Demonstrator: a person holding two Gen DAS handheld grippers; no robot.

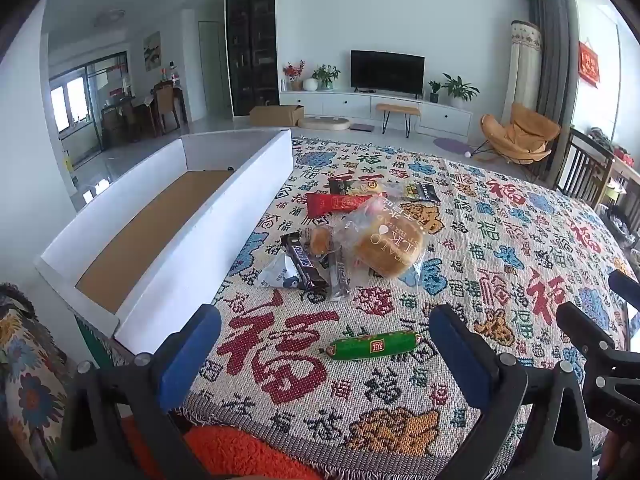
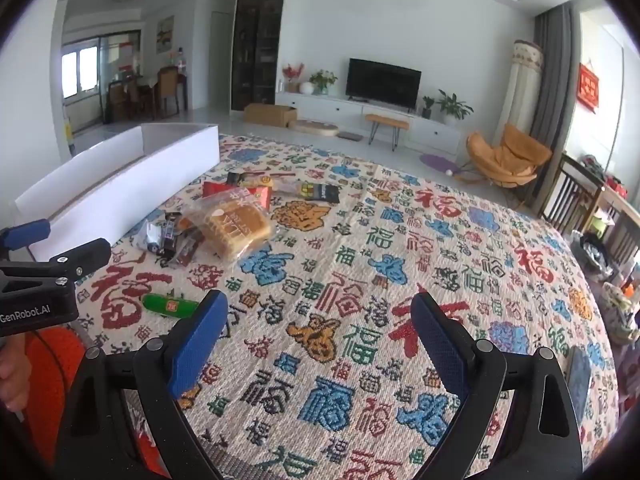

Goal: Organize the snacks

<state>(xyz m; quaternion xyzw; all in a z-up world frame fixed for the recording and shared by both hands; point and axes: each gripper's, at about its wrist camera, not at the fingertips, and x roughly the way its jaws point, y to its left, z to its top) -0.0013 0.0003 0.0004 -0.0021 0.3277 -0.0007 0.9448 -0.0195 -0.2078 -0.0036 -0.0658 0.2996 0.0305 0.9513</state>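
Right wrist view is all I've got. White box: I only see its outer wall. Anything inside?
Observer: The left wrist view looks down into the white box. It has a brown cardboard floor, and no snacks on the part that shows.
Operator: Left gripper, open or shut? I only get its side.
Observer: The left gripper is open with its pads wide apart. The green sausage lies on the cloth just ahead, framed between them and not gripped.
Operator: What's the dark bar near the box?
Observer: The label reads Snickers. The Snickers bar lies next to the bagged bread.
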